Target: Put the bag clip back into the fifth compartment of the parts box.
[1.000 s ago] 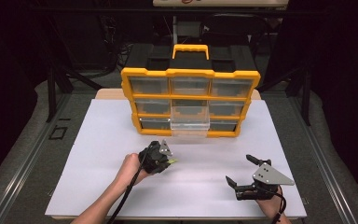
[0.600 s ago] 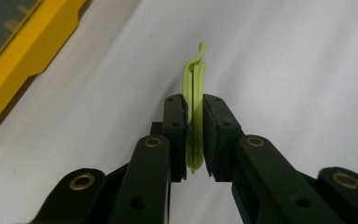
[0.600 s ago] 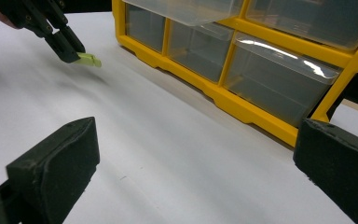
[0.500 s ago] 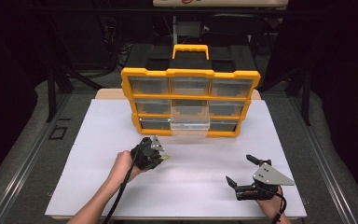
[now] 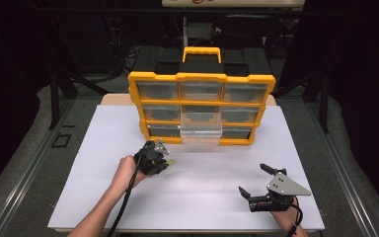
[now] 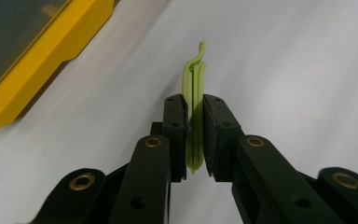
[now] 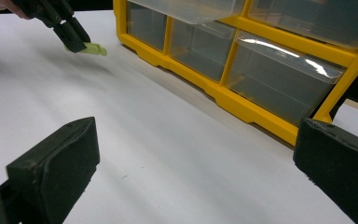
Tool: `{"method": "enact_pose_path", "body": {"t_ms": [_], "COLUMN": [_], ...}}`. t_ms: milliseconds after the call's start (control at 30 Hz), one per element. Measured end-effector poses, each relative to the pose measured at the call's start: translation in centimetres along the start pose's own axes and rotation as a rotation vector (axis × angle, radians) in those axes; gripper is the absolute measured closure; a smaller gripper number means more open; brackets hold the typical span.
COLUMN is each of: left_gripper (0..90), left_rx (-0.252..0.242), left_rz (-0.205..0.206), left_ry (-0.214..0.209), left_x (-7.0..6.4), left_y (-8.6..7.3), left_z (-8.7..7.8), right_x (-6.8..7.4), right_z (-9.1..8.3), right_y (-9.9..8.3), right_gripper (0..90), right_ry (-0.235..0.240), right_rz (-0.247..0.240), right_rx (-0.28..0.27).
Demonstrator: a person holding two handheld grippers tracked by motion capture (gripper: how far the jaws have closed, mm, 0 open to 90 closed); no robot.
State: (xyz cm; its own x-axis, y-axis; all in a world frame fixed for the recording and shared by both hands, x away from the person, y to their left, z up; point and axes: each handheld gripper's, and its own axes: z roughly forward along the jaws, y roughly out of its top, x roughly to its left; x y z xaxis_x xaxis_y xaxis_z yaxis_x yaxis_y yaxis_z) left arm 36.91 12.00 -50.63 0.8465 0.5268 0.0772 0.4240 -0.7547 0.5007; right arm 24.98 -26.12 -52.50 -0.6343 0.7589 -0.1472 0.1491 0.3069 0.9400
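My left gripper (image 6: 194, 140) is shut on a thin light-green plastic clip (image 6: 195, 93), held edgewise above the white table top. In the high view the left gripper (image 5: 164, 160) sits left of centre, in front of the organizer, with the green clip (image 5: 170, 161) poking out to the right. A yellow drawer organizer (image 5: 202, 79) with clear drawers stands at the back; its middle clear drawer (image 5: 201, 132) is pulled out. My right gripper (image 5: 256, 182) rests open near the front right with nothing between its jaws. The right gripper view shows the left gripper (image 7: 81, 44) with the green clip (image 7: 94, 48) at top left.
The white table top (image 5: 212, 197) spreads wide between the two grippers and the organizer. A black cable (image 5: 126, 207) trails from the left gripper along the forearm. Dark floor and frame rails surround the table. The organizer's yellow base (image 7: 242, 107) runs across the right gripper view.
The left gripper, holding the green clip, has drifted slightly left and back toward the organizer. The right gripper has stayed in place.
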Motion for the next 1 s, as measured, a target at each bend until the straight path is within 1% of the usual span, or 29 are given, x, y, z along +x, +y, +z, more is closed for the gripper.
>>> {"method": "enact_pose_path", "body": {"t_ms": [133,333,467,700,733,800,867,1000], "left_gripper": [80.4,80.4,80.4,80.4,80.3,80.4,80.3,80.4], "left_rx": [-0.002,0.001,-0.008,-0.013,-0.017,-0.020,-0.025,-0.037], "left_rz": [-0.010,-0.012,-0.026,-0.029,-0.029,-0.033,-0.035,-0.036], "left_ry": [-0.001,0.005,0.013,0.015,0.023,0.018,0.024,0.030], "left_x": [0.4,0.8,1.2,1.5,1.6,1.7,1.8,2.2], "left_y": [0.1,0.1,0.0,-0.1,-0.1,-0.1,-0.1,-0.1], "left_z": [-0.1,-0.3,-0.4,-0.8,-0.9,-1.2,-1.2,-2.0], "right_x": [0.0,0.0,0.0,0.0,-0.1,-0.1,-0.1,0.0], "right_z": [0.1,0.1,0.0,0.1,0.1,0.1,0.1,0.2], "right_y": [0.0,0.0,0.0,0.0,0.0,0.0,0.0,-0.1], "right_gripper": [0.0,0.0,0.0,0.0,0.0,0.0,0.0,0.0], "right_ry": [0.001,0.002,-0.001,-0.002,-0.001,-0.001,-0.001,-0.001], "right_rz": [0.001,-0.001,-0.003,-0.002,-0.001,-0.004,-0.003,0.006], "right_rx": [0.001,0.002,0.001,0.001,0.001,0.002,0.001,0.011]}}
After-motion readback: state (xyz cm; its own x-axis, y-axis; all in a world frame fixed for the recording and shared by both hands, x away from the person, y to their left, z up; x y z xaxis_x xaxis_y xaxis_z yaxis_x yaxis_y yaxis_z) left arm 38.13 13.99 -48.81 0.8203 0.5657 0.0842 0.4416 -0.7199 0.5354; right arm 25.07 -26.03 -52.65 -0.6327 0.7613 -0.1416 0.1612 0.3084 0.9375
